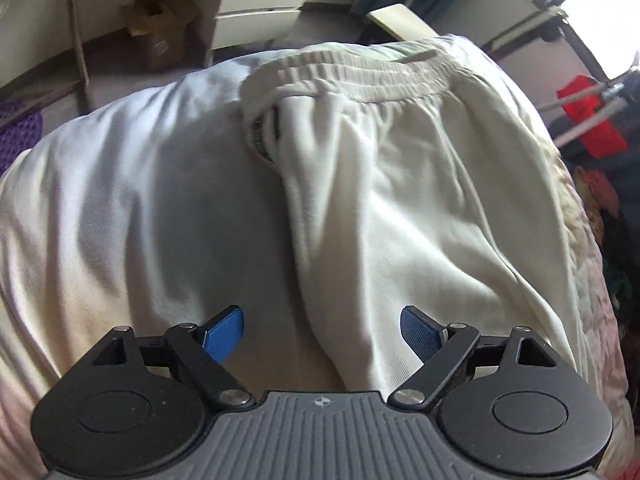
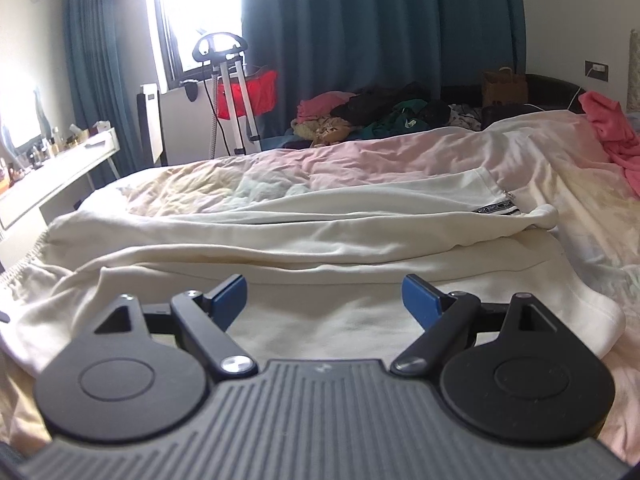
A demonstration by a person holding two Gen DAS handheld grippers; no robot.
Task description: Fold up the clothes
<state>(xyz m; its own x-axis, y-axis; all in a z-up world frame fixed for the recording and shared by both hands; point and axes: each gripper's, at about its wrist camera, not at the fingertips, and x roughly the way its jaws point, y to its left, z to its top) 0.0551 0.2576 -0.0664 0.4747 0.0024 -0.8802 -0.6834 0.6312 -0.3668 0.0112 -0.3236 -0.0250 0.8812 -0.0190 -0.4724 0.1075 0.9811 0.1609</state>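
Cream sweatpants [image 1: 400, 208] spread flat on the bed [image 2: 360, 160], waistband [image 1: 352, 76] at the far end in the left wrist view, legs running toward the near edge. Laid out smooth, probably so a fold line can be picked before any lifting.

Left gripper [image 1: 322, 330] hovering low over the near part of the pants, jaws spread wide, nothing between the blue pads [image 1: 224, 332]. Aimed at the ridge of cloth running down the middle (likely the seam between the two legs), a sensible place to pinch.

Right gripper [image 2: 324, 300] likewise wide apart and empty, close above the near leg [image 2: 320, 320]. Seen from this side, the far leg [image 2: 280, 220] lying alongside it, its cuff with a dark printed strip [image 2: 496, 210] toward the right. Held low and level, probably to slide onto an edge rather than stab down.

Beyond the pants, a heap of other clothes [image 2: 380, 116] at the far side of the bed, a pink garment [image 2: 612, 136] on the right; presumably waiting their turn.
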